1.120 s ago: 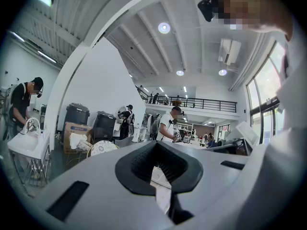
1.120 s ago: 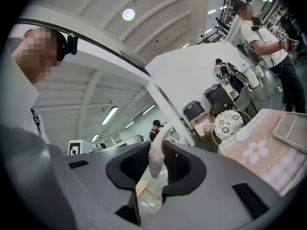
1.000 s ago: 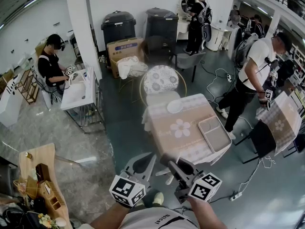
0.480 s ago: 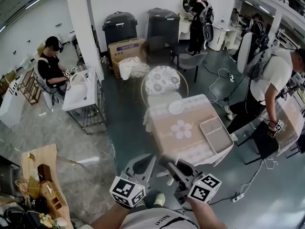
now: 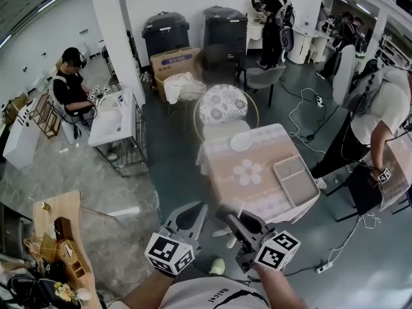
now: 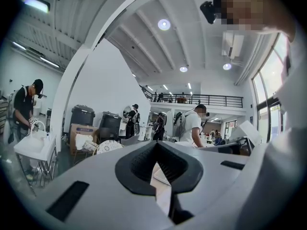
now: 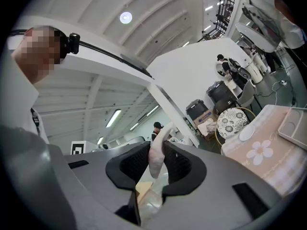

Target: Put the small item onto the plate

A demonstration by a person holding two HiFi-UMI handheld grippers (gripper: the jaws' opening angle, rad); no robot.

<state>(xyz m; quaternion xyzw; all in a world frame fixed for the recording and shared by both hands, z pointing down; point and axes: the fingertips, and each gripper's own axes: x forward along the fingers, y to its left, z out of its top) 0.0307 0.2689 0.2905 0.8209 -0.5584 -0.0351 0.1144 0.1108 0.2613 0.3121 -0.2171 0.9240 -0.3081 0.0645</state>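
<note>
Little has changed over the last second: the table (image 5: 257, 172) sits a touch farther right in view, and the bystander (image 5: 380, 118) on its right has drifted farther right. The approach isn't finished. Open floor (image 5: 168, 166) lies left of the table, whose near edge is just ahead. A tray (image 5: 294, 180) fills its right side, and the plate (image 5: 241, 141) sits at its far edge. The right gripper (image 5: 226, 216) is clamped on the small pale item (image 7: 156, 159). The left gripper (image 5: 192, 216) has its jaws together, empty.

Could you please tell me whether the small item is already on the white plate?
No, the white plate lies bare on the table, and the small item is pinched in the right gripper.
</note>
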